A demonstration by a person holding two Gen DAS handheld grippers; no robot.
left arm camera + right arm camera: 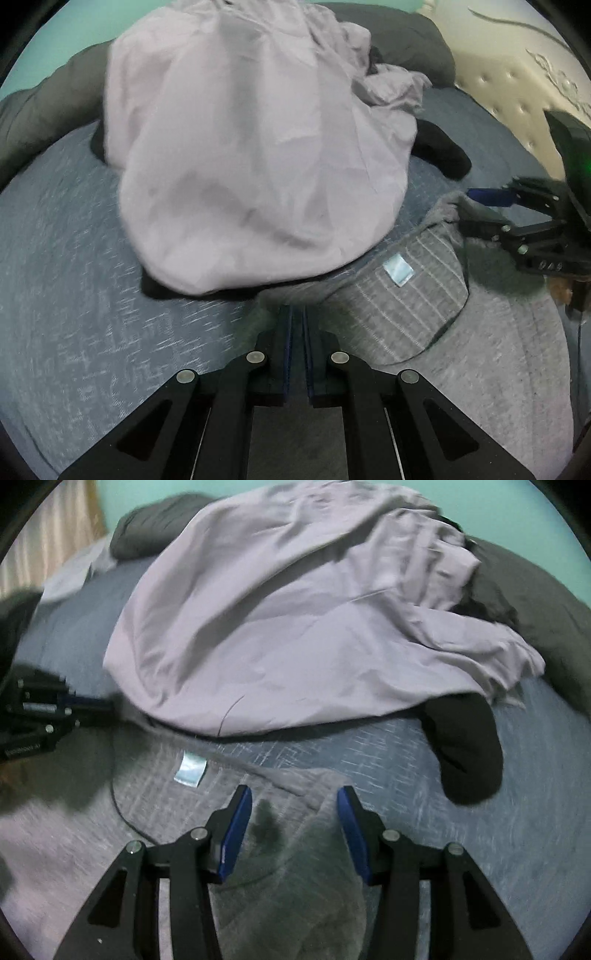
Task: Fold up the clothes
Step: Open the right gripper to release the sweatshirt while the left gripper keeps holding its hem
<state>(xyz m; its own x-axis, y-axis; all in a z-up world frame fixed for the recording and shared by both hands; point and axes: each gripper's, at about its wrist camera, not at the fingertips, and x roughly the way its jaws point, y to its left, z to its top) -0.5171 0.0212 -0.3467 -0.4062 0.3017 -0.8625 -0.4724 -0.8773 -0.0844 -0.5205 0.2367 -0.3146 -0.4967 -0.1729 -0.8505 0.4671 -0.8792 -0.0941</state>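
Left wrist: left hand-held gripper (297, 332) pinching grey garment (406, 314), right hand-held gripper (293, 830) spread; lilac garment (295, 627) heaped unfolded.

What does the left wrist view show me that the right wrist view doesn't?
Only the left wrist view shows the cream tufted headboard at the right, and the left gripper with its jaws shut on the edge of the grey garment.

Only the right wrist view shows the curtain at the upper left, and the right gripper open above that garment.

Both show the lilac garment heaped on the blue bedcover, the black garment under it, and the pale label.
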